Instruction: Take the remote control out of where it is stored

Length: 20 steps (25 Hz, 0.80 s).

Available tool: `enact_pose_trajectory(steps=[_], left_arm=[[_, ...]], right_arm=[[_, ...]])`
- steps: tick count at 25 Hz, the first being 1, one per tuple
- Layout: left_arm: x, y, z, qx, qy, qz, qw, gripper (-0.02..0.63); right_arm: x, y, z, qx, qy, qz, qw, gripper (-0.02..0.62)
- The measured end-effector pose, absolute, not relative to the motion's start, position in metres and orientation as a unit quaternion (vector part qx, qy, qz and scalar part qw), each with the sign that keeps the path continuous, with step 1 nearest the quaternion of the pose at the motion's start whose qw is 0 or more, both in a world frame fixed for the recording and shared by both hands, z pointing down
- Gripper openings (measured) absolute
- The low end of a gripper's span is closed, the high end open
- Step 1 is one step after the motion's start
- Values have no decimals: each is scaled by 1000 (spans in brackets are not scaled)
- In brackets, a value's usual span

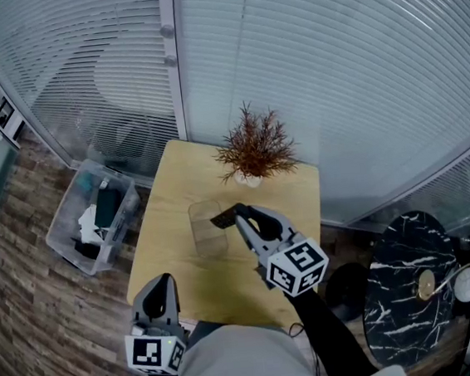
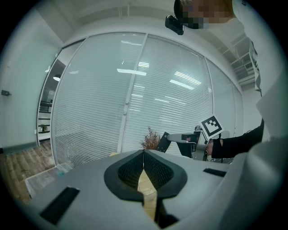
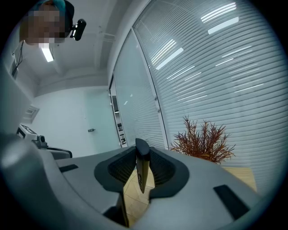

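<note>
L tool (image 1: pixel 160 284) sits low & close to the body at the near-left corner of the surface (image 1: pixel 228 284), jaws pointing fwd. Its pads are pressed together w/ nothing btwn them. R tool (image 1: pixel 242 215) is held further out over the surface, angled fwd-left, jaws clamped on a thin dark remote control (image 1: pixel 223 219) that sticks out past the tips. R forearm (image 1: pixel 321 328), in a dark sleeve, runs back toward lower right. Marker cubes (image 1: pixel 298 267) on both tools face up. Tools well apart.

White window blinds (image 1: pixel 331 64) curve round the room. A light wooden table (image 1: pixel 167 257) stands on the brown wood floor (image 1: pixel 28 288) — a black marble table (image 1: pixel 404 290) sits nearby.
</note>
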State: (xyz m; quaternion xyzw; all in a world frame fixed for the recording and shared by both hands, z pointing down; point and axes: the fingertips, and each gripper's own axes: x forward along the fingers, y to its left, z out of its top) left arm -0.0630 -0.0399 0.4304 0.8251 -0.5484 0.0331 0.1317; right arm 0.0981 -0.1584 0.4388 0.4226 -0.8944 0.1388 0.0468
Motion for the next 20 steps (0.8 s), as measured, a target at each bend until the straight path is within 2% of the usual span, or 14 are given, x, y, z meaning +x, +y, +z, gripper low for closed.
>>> enact_pose_trajectory(steps=[20], left_arm=[[-64, -37, 431, 823, -550, 35, 134, 8]], right_arm=[[97, -157, 439, 420, -896, 136, 47, 95]])
